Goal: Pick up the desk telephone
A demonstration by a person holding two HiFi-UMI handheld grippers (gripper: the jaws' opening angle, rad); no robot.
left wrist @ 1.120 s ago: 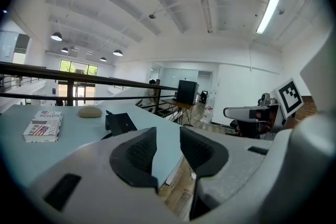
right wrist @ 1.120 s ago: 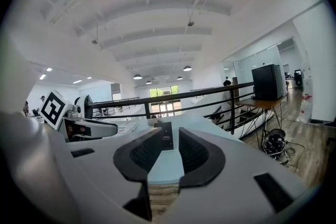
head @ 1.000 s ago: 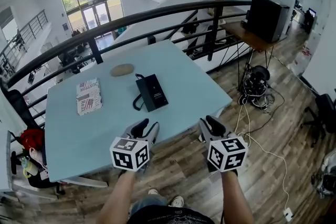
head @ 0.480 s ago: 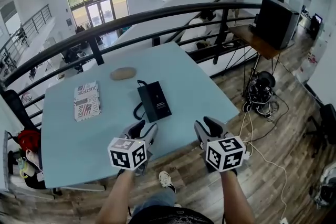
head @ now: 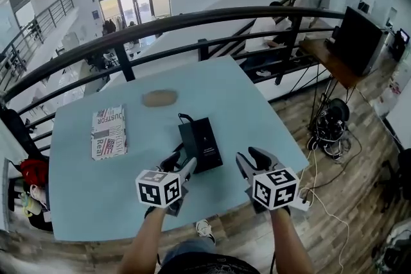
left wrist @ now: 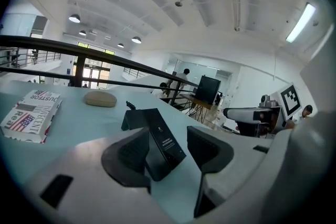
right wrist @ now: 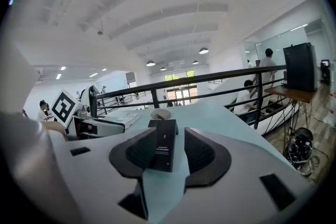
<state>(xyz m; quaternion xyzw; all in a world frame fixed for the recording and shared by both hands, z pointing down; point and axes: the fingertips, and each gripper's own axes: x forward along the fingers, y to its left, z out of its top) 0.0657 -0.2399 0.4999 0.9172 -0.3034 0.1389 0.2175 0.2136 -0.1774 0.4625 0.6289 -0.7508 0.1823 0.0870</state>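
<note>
A: On table (head: 83, 189), near front edge: phone (head: 200, 144) lying flat, untouched.
B: Approach step. Left gripper (head: 180, 165), right gripper (head: 252, 160): jaws opening, nothing gripped, phone just ahead. Next: straddle phone sides, clamp, lift level.

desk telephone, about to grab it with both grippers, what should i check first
1. Left gripper jaws opening, nothing between them: ok
2. Right gripper jaws opening, nothing between them: ok
3. Desk telephone lying flat on the table, just ahead of both grippers: ok
4. Telephone lined up with the jaw gap in both gripper views: ok
5. Cord at its far end free to lift: cannot tell
6. Book off to the side, out of the path: ok
</note>
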